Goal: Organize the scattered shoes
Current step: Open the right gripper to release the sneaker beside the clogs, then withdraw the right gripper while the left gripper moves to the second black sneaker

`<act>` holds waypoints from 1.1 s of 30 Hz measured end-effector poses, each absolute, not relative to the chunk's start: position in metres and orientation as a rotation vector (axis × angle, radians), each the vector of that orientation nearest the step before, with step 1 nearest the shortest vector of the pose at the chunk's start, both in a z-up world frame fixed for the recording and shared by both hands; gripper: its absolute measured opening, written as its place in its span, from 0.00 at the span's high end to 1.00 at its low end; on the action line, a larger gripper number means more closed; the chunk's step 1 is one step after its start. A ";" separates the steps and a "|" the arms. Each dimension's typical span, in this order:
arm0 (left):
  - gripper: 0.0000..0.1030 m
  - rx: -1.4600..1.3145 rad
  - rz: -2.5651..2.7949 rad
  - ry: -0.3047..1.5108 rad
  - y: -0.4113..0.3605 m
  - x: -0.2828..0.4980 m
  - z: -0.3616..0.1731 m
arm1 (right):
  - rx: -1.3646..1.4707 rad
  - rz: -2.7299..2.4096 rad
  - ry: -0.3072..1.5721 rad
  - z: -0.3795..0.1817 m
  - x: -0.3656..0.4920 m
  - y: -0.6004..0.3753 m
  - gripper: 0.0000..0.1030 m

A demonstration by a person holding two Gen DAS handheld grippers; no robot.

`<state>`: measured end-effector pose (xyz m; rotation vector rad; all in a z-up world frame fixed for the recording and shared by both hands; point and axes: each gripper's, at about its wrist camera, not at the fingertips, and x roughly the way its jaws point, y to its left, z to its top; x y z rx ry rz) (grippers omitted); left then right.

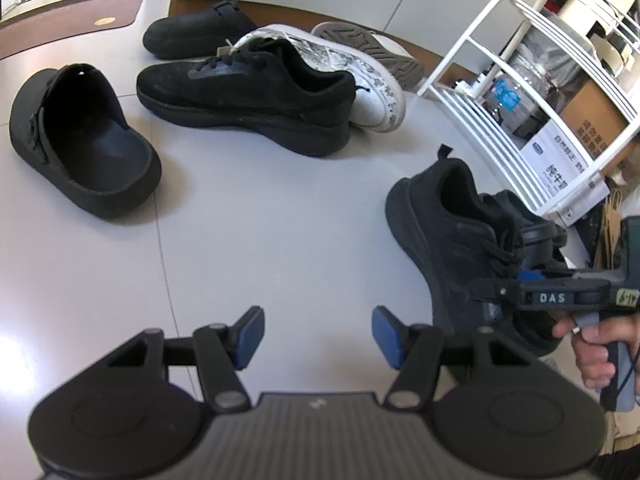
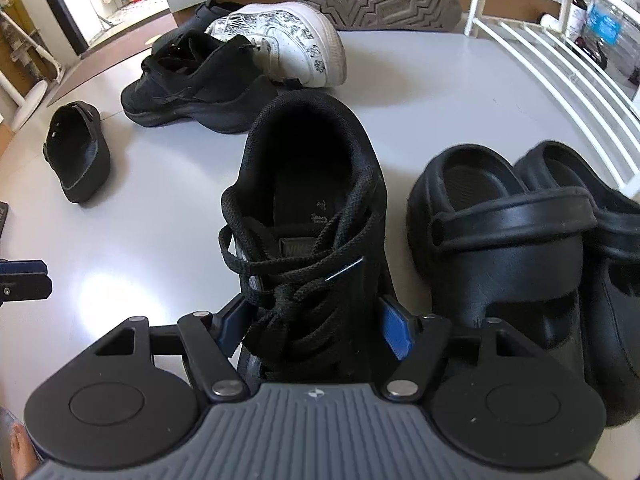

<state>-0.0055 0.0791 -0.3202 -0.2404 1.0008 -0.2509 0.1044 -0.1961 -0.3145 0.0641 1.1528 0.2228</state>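
Right wrist: "NIKE" tag on the black sneaker tongue.

Bright daylight, floor glare (lower left), fisheye-bent edges, sharp focus.

A home hallway: shoes lie on the pale floor, a white rack on the right.

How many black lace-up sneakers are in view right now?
2. One black lace-up sneaker is between the fingers of the right gripper beside the clogs; the other lies farther back against the white printed sneaker. None appears hidden.
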 end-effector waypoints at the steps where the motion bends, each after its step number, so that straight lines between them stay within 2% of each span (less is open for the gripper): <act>1: 0.39 -0.239 -0.252 1.001 0.079 -0.005 -0.320 | 0.074 0.216 1.158 -0.314 0.104 -0.196 0.30; 23: 0.39 -0.233 -0.227 0.960 0.081 0.001 -0.314 | 0.115 0.185 1.157 -0.312 0.100 -0.204 0.29; 33: 0.39 -0.236 -0.173 0.877 0.097 0.014 -0.292 | 0.090 0.254 1.056 -0.278 0.090 -0.221 0.33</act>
